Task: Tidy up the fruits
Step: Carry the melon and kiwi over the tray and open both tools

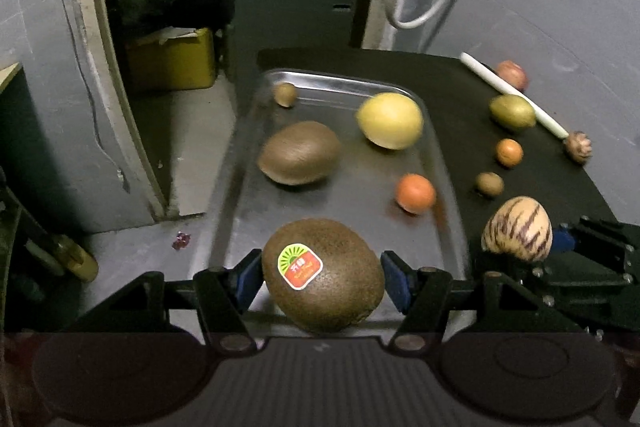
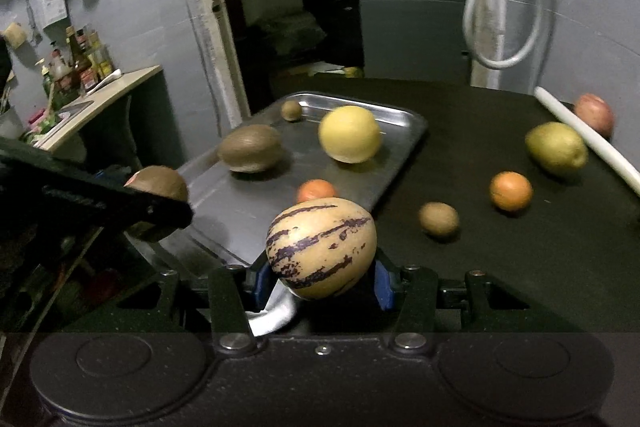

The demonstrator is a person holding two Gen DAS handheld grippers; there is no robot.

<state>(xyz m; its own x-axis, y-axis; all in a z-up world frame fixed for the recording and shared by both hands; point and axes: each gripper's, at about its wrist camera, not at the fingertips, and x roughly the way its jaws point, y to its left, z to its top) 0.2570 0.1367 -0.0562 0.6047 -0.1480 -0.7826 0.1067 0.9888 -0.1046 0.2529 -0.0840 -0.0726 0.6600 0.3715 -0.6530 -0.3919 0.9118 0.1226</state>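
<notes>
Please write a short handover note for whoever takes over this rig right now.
Left claw: shut on a large brown kiwi with a sticker, held over the near end of the steel tray.
Right claw: shut on a cream, purple-striped melon-like fruit, at the tray's near right corner.
Done: in the tray lie a big kiwi, a yellow lemon, a small orange and a tiny kiwi.
Left: both held fruits, plus the greenish lemon, second small orange, small kiwi and reddish fruit on the black mat.
</notes>
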